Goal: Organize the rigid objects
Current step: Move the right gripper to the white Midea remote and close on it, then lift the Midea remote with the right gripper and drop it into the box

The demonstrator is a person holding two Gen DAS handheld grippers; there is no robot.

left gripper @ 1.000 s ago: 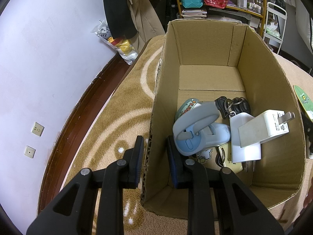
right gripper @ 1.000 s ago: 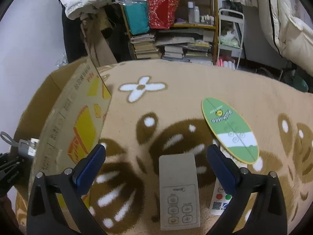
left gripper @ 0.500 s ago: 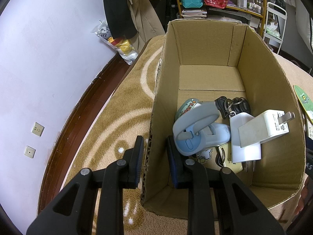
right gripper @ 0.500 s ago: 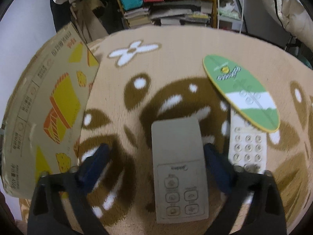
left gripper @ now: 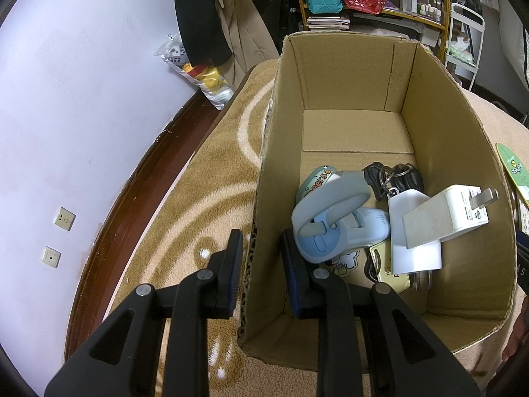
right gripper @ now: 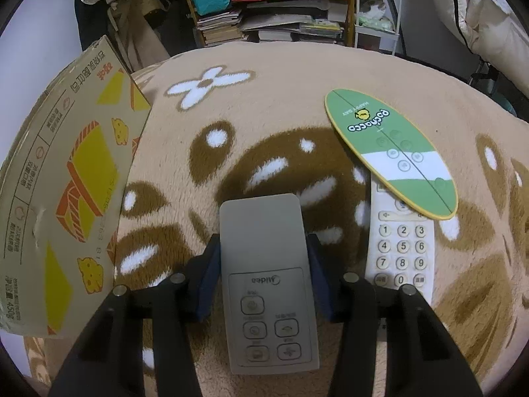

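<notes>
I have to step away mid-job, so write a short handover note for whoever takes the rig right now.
Left tongs: straddling the left wall of the cardboard box, steadying it; grip looks loose, not confirmed.
Right tongs: pads against both sides of the grey remote, which lies on the blanket.
Done: scanner-like device, keys, white charger and small tags lie in the box.
Left: box the grey remote, then the white remote and the green oval card overlapping its far end.
</notes>
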